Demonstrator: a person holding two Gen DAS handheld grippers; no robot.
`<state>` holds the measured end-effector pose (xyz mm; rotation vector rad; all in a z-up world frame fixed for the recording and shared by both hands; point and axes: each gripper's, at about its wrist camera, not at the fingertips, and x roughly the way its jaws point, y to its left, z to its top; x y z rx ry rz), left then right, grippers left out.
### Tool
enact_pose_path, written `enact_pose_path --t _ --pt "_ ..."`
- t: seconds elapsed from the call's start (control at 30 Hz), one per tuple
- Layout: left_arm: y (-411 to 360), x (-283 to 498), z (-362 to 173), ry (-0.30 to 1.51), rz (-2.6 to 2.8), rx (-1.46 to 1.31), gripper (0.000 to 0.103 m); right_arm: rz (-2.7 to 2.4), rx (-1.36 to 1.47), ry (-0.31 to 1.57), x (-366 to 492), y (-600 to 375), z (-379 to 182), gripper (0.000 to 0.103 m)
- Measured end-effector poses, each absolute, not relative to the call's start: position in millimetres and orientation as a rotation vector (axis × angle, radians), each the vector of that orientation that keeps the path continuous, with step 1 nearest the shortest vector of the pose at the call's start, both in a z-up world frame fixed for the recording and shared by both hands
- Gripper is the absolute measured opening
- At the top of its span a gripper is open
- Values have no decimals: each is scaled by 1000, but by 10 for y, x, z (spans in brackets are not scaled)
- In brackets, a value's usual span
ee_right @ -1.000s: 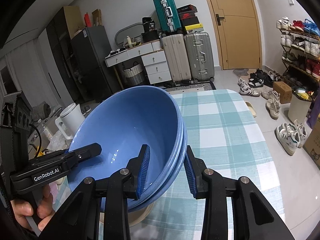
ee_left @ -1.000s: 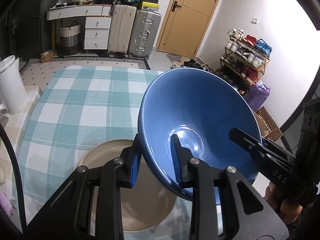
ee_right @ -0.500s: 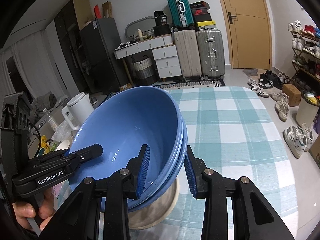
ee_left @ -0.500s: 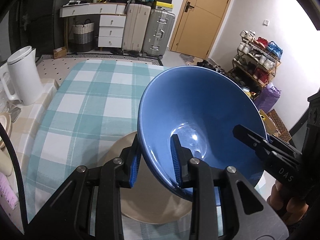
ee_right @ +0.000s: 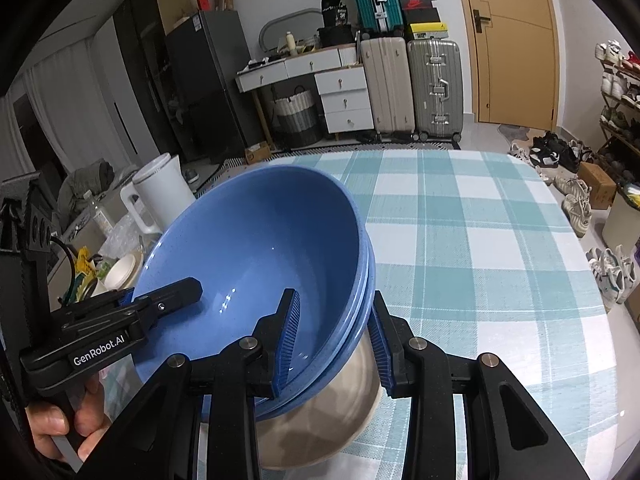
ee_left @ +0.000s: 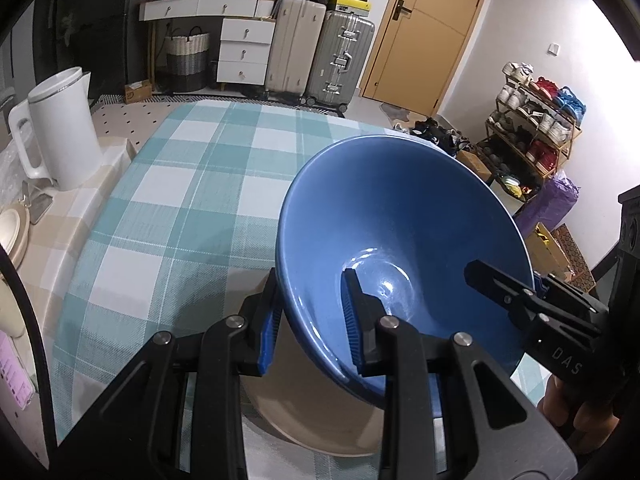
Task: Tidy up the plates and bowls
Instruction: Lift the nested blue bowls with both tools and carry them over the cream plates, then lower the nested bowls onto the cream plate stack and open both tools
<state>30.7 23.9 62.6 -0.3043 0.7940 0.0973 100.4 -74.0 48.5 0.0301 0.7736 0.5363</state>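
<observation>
Right wrist view reads "GenRobot.AI" on the left tool point(ee_right: 160, 304); both it and the right tool point(ee_right: 334, 338) clamp the rim of stacked blue bowls point(ee_right: 256, 264) above a beige plate point(ee_right: 320, 420).

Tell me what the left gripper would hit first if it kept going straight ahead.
Probably nothing new: the left gripper already has its jaws clamped on the blue bowl, so the bowl's wall blocks it. Beyond that lies the checked tablecloth.
</observation>
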Motion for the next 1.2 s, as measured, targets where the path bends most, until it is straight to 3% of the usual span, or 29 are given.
enact_pose_path --t 1.2 --pt "385 639 262 833 92 -276 25 520 -3 825 1206 -583 198 35"
